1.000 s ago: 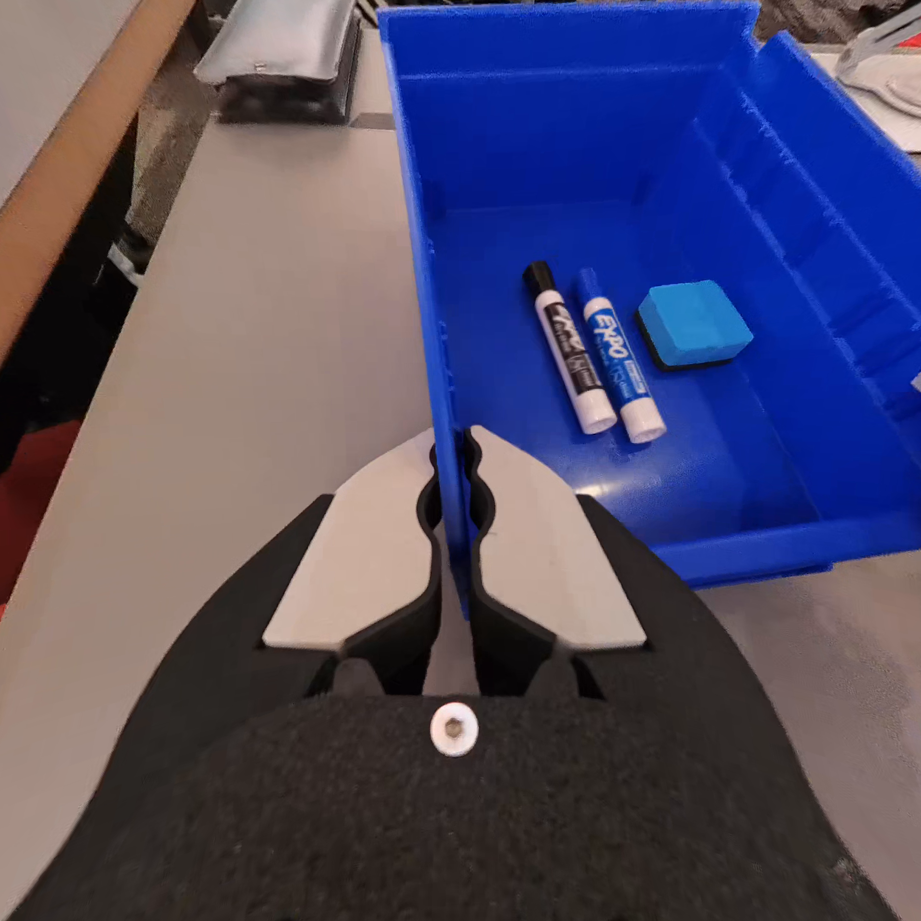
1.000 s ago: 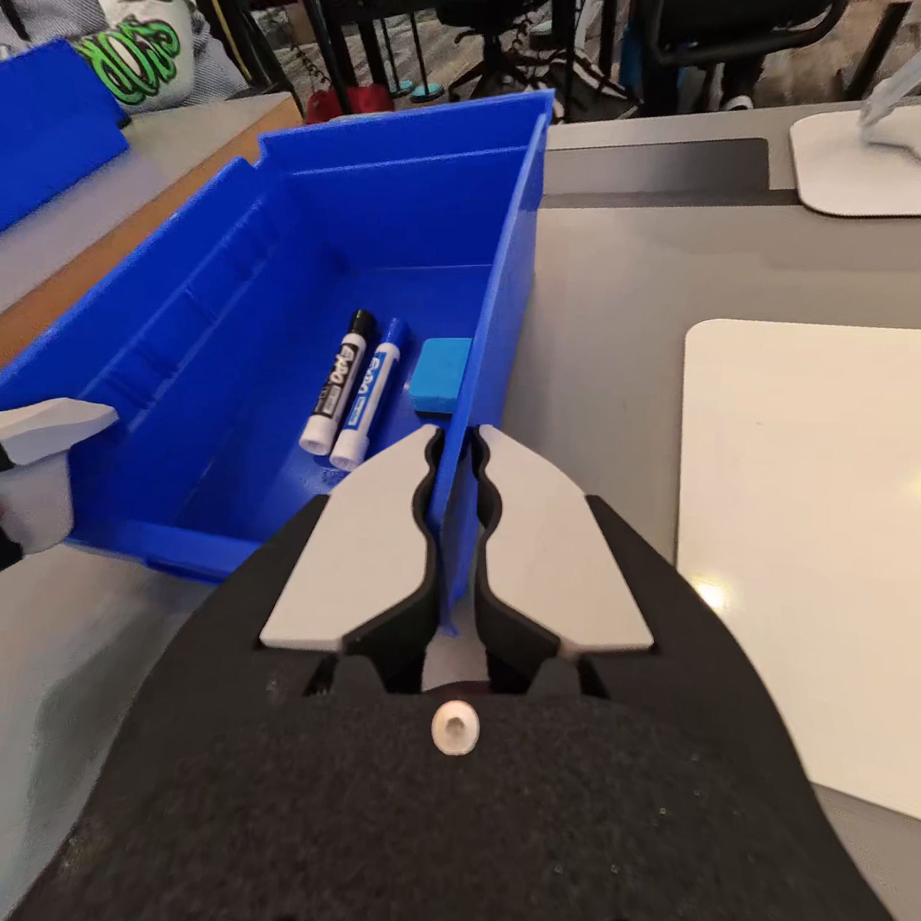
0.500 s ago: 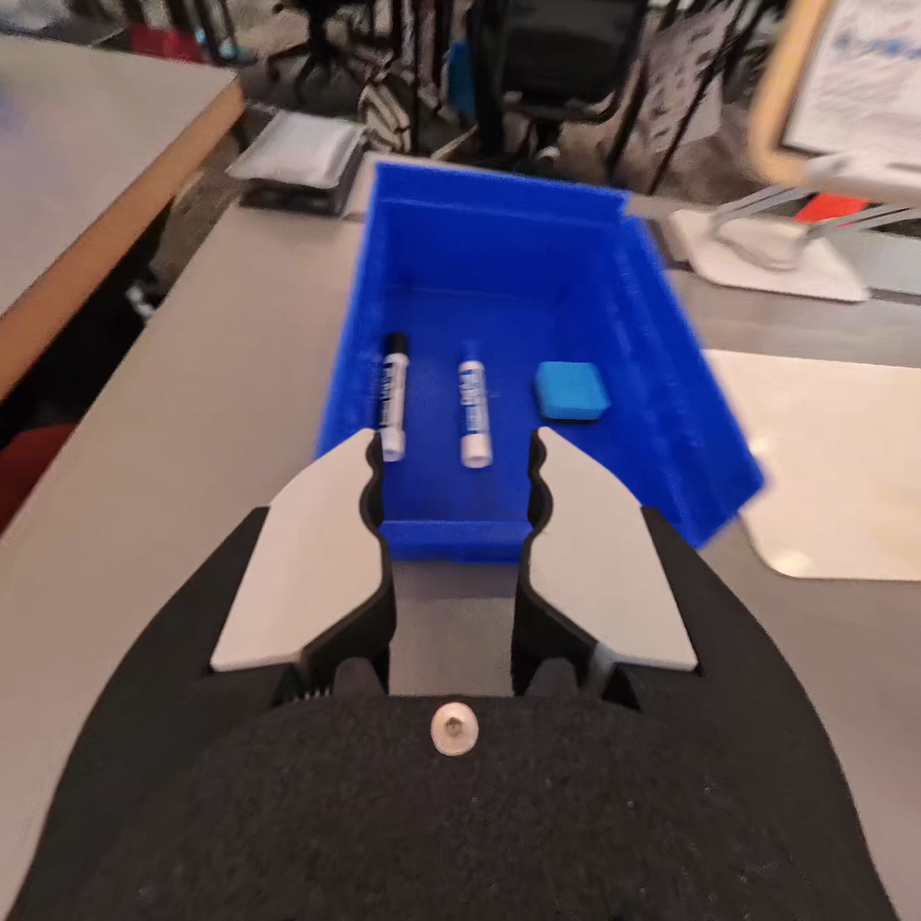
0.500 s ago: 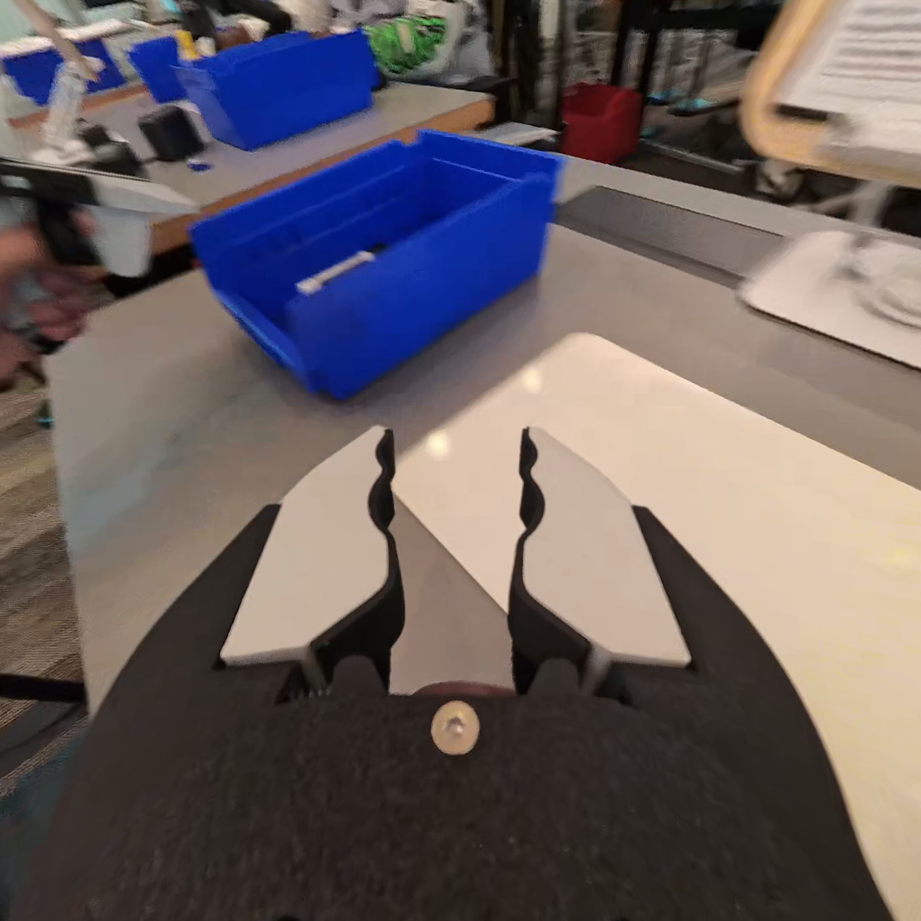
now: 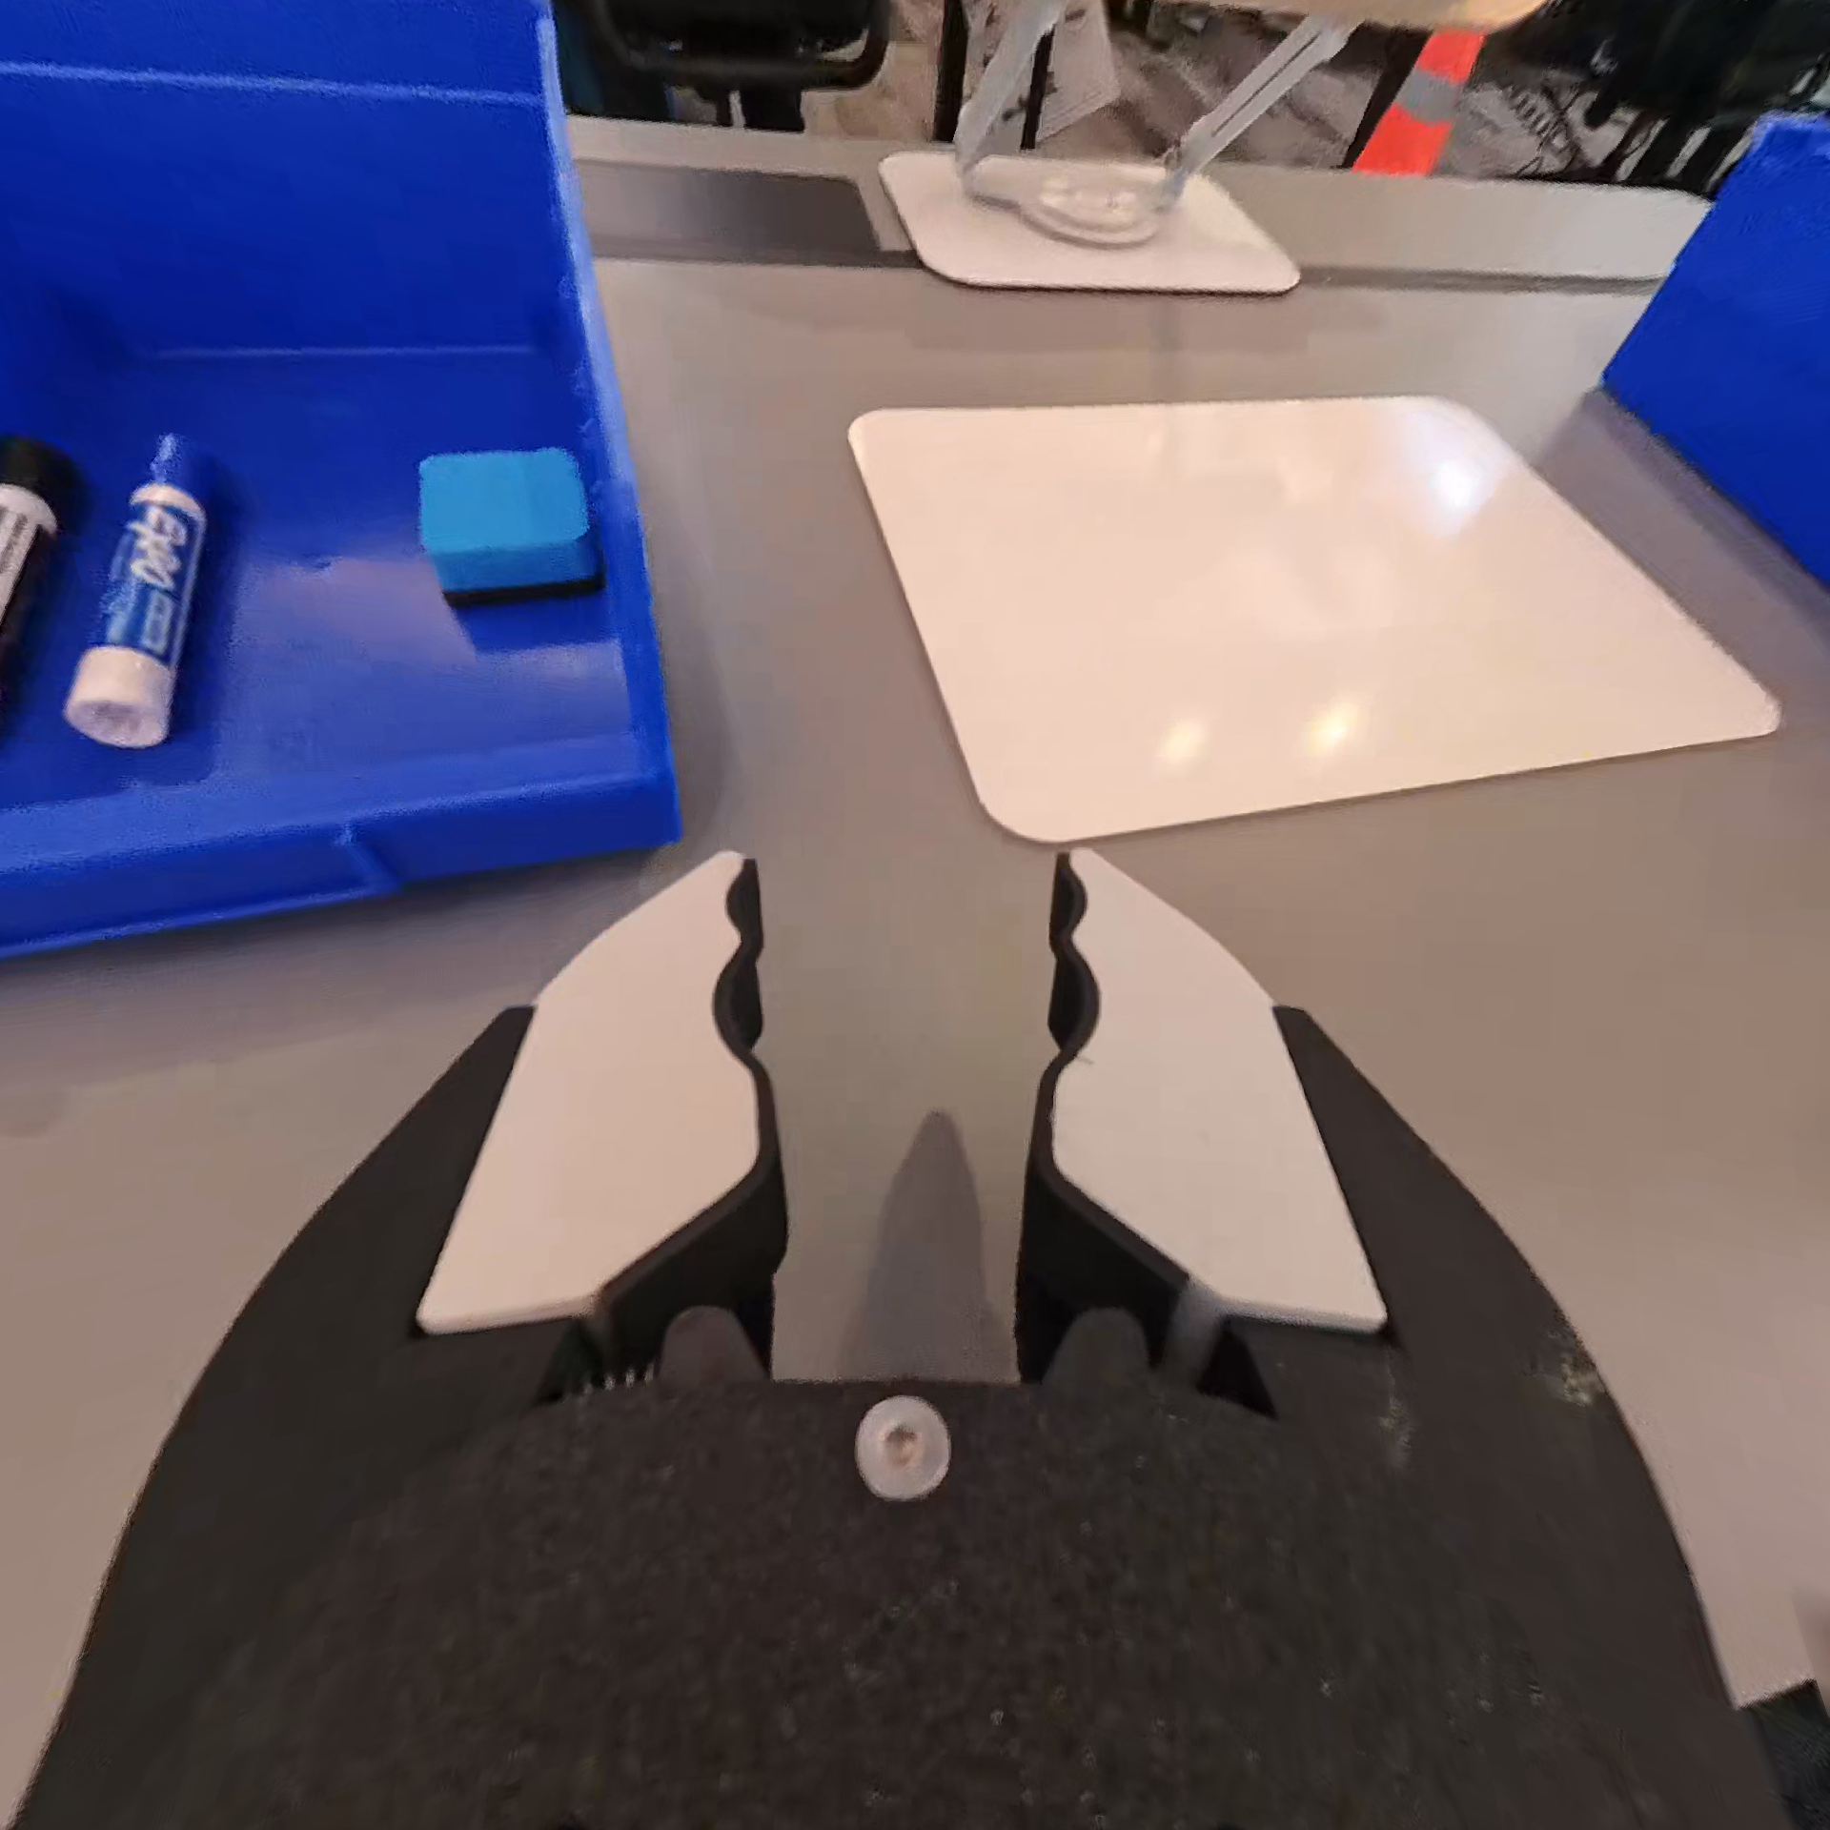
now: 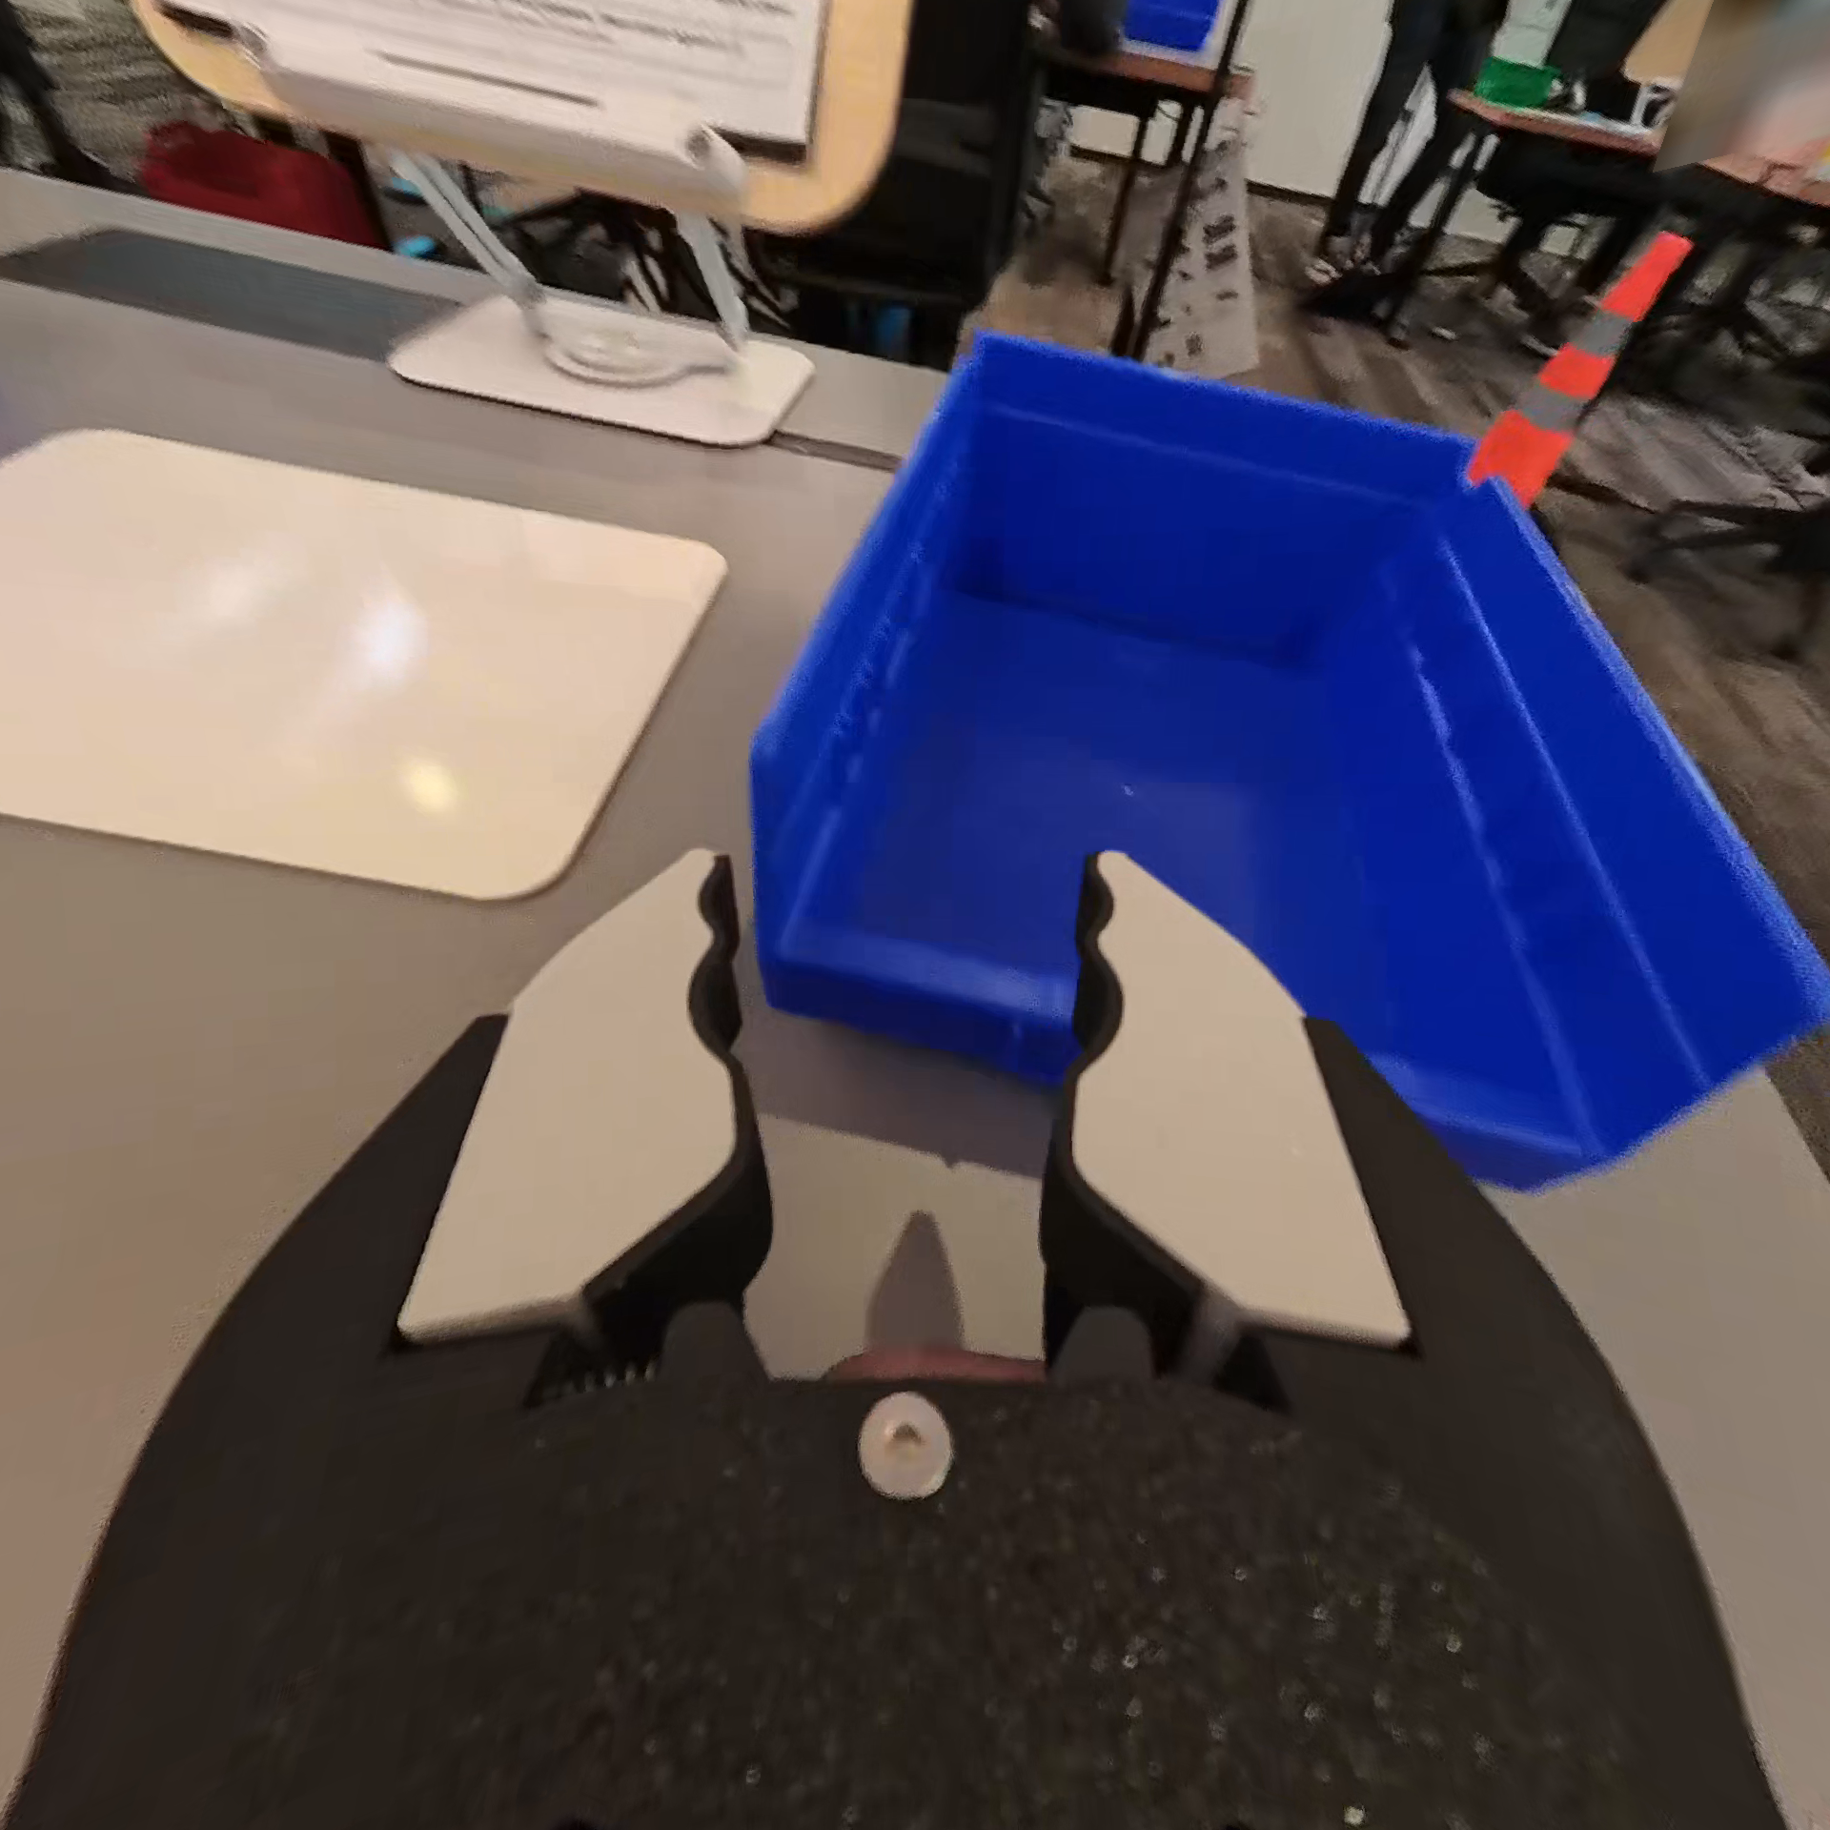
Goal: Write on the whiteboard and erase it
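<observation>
Fingers [image 5: 634,1089] of the left gripper [image 5: 901,871] are spread wide and nothing is held between them; grey table [image 5: 891,614] surface is seen in the gap. Fingers [image 6: 594,1089] of the right gripper [image 6: 906,871] are likewise spread wide and empty.

In the left wrist view, the whiteboard [image 5: 1287,604] is located at 1 o'clock from the fingertips, lying flat on the table, blank, with ceiling light reflected on it. Its near corner is just beyond the right fingertip. A blue bin [image 5: 604,495] is positioned at 10 o'clock, just beside the whiteboard but apart from it. Inside the bin, a blue eraser [image 5: 505,525] is placed against the right wall, a blue marker [image 5: 139,604] is laid to its left, and a black marker [image 5: 20,535] is cut off by the picture's left edge. A white stand base [image 5: 1089,238] is seen at 12 o'clock, beyond the whiteboard. A second blue bin [image 5: 1743,396] is partly shown at 2 o'clock.

In the right wrist view, the second blue bin [image 6: 1287,792] is found at 1 o'clock, empty, with its low front lip between the fingertips in the picture. The whiteboard [image 6: 327,654] is located at 10 o'clock, and the stand base [image 6: 614,386] at 11 o'clock. An orange cone [image 6: 1575,376] is seen on the floor at 2 o'clock.
</observation>
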Demonstrator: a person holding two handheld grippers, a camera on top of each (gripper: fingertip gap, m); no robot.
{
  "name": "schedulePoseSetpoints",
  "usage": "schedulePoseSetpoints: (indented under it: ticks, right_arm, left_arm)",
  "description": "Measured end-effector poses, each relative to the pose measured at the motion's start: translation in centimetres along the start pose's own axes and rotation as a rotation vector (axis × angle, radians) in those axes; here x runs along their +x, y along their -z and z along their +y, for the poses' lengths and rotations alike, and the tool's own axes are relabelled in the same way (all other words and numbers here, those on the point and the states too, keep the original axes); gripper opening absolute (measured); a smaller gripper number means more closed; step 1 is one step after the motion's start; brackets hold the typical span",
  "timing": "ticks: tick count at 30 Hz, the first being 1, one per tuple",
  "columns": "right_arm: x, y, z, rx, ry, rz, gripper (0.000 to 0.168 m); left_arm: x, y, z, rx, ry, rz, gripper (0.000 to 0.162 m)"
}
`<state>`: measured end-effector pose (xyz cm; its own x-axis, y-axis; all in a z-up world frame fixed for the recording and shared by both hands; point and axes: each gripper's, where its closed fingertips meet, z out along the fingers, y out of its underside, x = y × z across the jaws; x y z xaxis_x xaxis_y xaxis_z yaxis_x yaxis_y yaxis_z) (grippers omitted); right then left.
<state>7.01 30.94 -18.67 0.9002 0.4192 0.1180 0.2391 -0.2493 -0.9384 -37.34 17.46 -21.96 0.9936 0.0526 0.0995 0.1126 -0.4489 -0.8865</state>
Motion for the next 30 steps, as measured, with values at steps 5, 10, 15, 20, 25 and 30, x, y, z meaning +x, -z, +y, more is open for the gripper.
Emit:
schedulePoseSetpoints:
  ticks: [5,10,15,20,25,30]
  right_arm:
    - [1.2,0.9,2.5,-0.052,-0.075,0.016,0.065]
    - [1.5,0.2,3.5,-0.081,-0.176,-0.039,0.065]
    - [0.7,0.1,2.6,-0.044,-0.172,-0.078,0.064]
    - [-1.2,0.2,1.4,-0.003,-0.152,-0.143,0.064]
    - [-2.7,0.6,0.1,0.052,-0.097,-0.209,0.065]
    - [-3.7,0.4,-0.6,0.080,-0.036,-0.249,0.065]
  left_arm:
    - [-1.1,0.5,0.9,-0.018,0.026,-0.007,0.055]
    - [-2.5,0.8,0.7,-0.013,0.041,-0.036,0.054]
    - [-3.2,1.8,0.9,-0.004,0.027,-0.073,0.054]
    - [-3.0,2.7,-1.0,0.043,-0.068,0.019,0.055]
    - [-6.8,0.8,-6.0,-0.166,-0.607,0.082,0.056]
    - [-8.8,-5.9,-8.3,-0.349,-0.764,0.377,0.059]
